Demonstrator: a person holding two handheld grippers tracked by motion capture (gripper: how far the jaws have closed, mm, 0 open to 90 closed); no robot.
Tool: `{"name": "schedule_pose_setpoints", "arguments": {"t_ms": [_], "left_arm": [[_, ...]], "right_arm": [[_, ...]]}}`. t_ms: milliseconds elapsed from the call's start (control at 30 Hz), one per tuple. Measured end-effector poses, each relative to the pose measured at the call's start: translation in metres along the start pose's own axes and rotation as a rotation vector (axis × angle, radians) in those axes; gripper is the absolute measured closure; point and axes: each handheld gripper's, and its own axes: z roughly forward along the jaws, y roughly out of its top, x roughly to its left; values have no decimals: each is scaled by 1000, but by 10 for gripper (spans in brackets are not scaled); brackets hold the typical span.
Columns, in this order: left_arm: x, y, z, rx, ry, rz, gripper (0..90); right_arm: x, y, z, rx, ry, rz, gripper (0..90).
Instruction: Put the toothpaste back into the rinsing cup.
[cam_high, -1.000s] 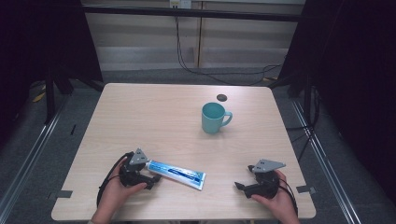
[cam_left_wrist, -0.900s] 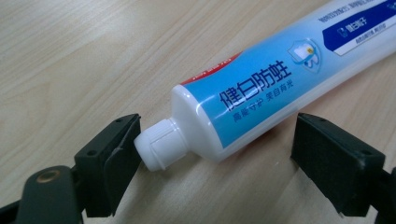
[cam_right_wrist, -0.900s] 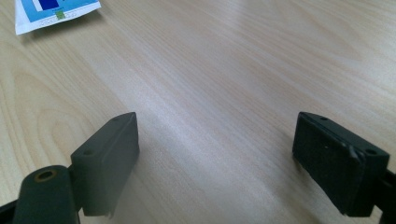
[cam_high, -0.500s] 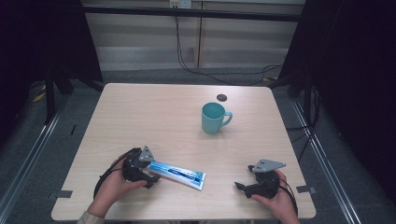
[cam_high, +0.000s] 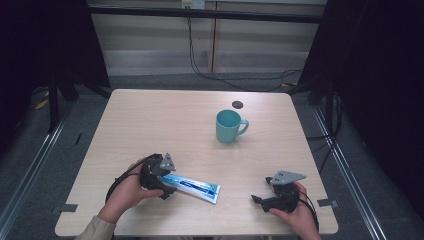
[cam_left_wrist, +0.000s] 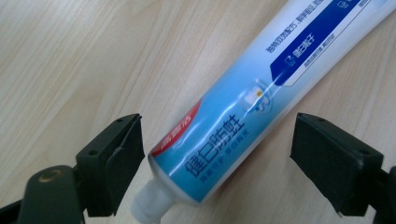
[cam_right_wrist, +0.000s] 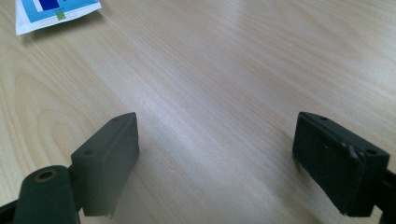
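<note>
Toothpaste tube on the counter – left claw around it

Left claw (cam_left_wrist: 217, 154) stands apart, not pinching the toothpaste tube (cam_left_wrist: 261, 88) – blue-white, red swoosh, Chinese lettering I can't read. Right claw (cam_right_wrist: 215, 158) is apart too, over bare counter (cam_right_wrist: 233, 70).

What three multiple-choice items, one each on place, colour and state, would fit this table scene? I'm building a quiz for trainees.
1. Where does the toothpaste tube lie?
A. inside the mug
B. near the table's front edge, between the hands
C. on the floor

2. What colour is the mug?
A. red
B. teal
C. black

3. How does the left gripper stand?
A. open, astride the tube's cap end
C. shut on the mug
B. shut on nothing

Answers: 1 B, the high view shows it flat there. 2 B, teal throughout. 3 A, gaps show beside both pads.
</note>
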Motion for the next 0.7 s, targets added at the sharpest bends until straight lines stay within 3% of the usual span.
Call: {"name": "schedule_pose_setpoints", "arguments": {"t_ms": [167,700], "left_arm": [[-1,8,5,25,-11,37,171],[-6,19,14,22,-47,42,173]], "right_arm": [[0,0,0,0,0,-2,143],[0,0,0,0,0,-2,143]]}}
